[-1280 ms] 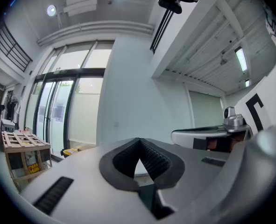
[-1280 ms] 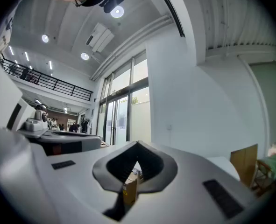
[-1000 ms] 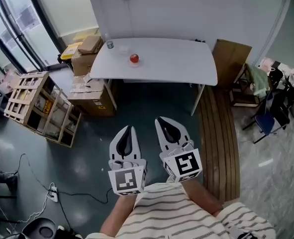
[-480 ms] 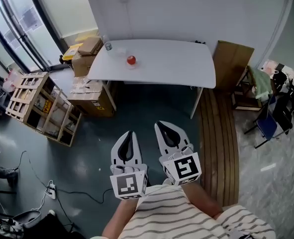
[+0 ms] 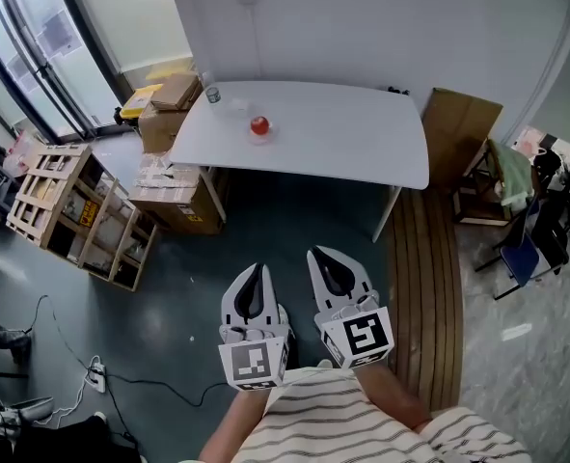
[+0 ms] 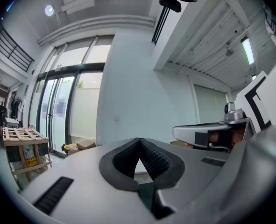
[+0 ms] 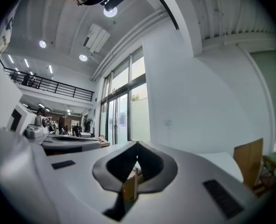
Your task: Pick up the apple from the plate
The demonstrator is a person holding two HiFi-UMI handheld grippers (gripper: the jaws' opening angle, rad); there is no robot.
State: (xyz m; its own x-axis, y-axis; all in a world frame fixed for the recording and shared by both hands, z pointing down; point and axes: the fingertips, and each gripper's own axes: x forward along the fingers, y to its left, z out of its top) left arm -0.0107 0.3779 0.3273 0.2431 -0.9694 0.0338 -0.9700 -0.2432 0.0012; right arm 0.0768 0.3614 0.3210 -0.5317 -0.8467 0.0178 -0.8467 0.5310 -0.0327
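A red apple (image 5: 259, 124) sits on a pale plate (image 5: 261, 133) at the left part of a white table (image 5: 362, 138), far ahead of me in the head view. My left gripper (image 5: 255, 270) and right gripper (image 5: 320, 256) hang side by side over the dark floor, well short of the table. Both are shut with nothing between the jaws. In the left gripper view the left gripper (image 6: 138, 141) has its tips met, and the right gripper (image 7: 137, 144) looks the same in its own view. Neither gripper view shows the apple.
A small can (image 5: 213, 95) stands at the table's far left corner. Cardboard boxes (image 5: 174, 99) are stacked left of the table, with a wooden crate rack (image 5: 67, 210) further left. A wooden board (image 5: 458, 123) and chairs (image 5: 516, 230) stand right. Cables (image 5: 101, 374) lie on the floor.
Both grippers have slid a little lower and nearer to my body in the head view. The table and apple sit slightly lower in the picture. Jaws stay shut.
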